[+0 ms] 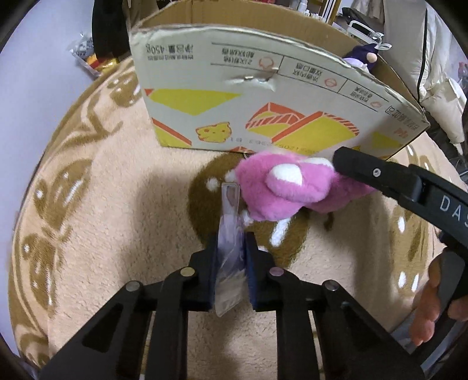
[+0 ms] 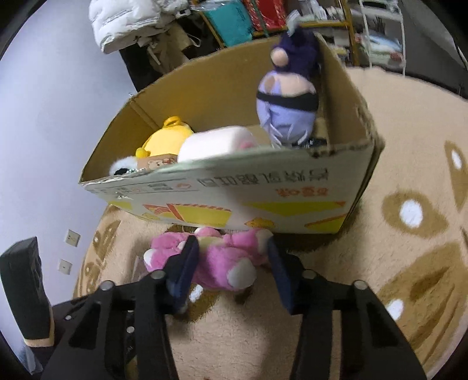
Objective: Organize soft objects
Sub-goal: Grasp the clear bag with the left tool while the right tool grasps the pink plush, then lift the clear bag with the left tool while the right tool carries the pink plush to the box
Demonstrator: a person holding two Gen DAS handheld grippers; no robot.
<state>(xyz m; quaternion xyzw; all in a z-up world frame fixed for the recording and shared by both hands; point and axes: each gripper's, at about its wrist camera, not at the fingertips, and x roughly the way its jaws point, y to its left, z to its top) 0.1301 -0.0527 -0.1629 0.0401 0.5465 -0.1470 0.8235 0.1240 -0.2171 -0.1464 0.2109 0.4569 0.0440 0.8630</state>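
A pink plush toy (image 1: 280, 187) with white paws hangs just above the beige rug, close to the front wall of a cardboard box (image 1: 263, 96). My left gripper (image 1: 231, 248) is shut on the toy's clear plastic tag (image 1: 229, 233). My right gripper (image 2: 231, 257) is closed around the pink plush toy (image 2: 222, 263), its fingers pressed into both sides of the body. The right gripper's finger also shows in the left wrist view (image 1: 377, 175). The box (image 2: 263, 193) holds a purple doll (image 2: 288, 99), a yellow plush (image 2: 168, 140) and a white roll-shaped plush (image 2: 216, 143).
A beige rug with brown patterns (image 1: 102, 204) covers the floor. Snack packets (image 1: 93, 58) lie at the far left. White bedding (image 2: 128, 20) and shelves (image 2: 377, 29) stand behind the box. A dark speaker-like block (image 2: 26, 289) stands at the left.
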